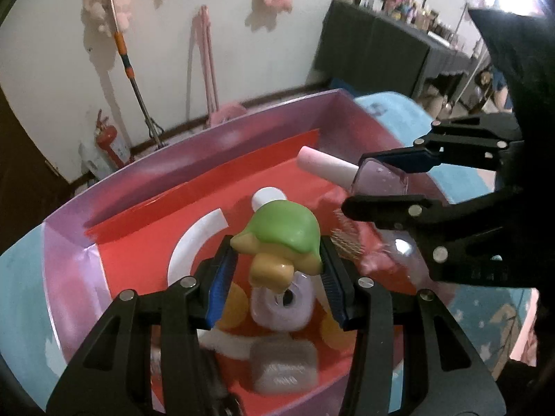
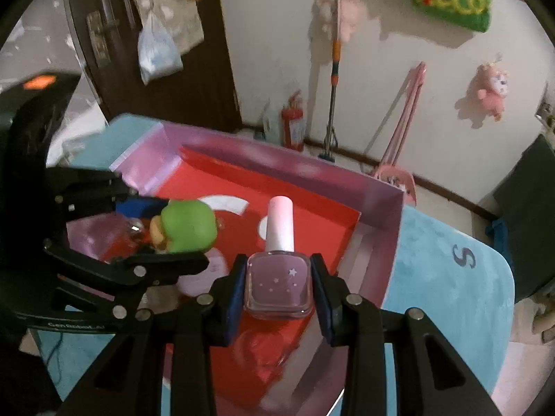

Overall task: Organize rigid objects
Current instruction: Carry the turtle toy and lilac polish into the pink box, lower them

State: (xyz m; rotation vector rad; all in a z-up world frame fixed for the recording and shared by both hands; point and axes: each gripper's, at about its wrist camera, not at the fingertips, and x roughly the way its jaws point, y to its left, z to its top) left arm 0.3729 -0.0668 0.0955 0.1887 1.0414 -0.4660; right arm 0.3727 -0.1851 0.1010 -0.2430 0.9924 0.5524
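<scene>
Above the box (image 1: 149, 176): both loads held, ready for placement.
Left gripper (image 1: 277, 270) fingers clamp the turtle toy (image 1: 282, 232); right gripper (image 2: 279, 287) fingers clamp the nail polish bottle (image 2: 277, 284). Lower each onto bare floor, then release.

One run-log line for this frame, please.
left gripper: shut on turtle toy | right gripper: shut on nail polish bottle | both over red-lined box

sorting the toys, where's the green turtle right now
The green turtle is clamped in the left gripper, held above the red-floored box, left of the nail polish bottle in the right gripper.

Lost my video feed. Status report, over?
Left gripper shut on green turtle toy. Right gripper shut on lilac nail polish bottle. Both above red-floored box; nothing in the way.
</scene>
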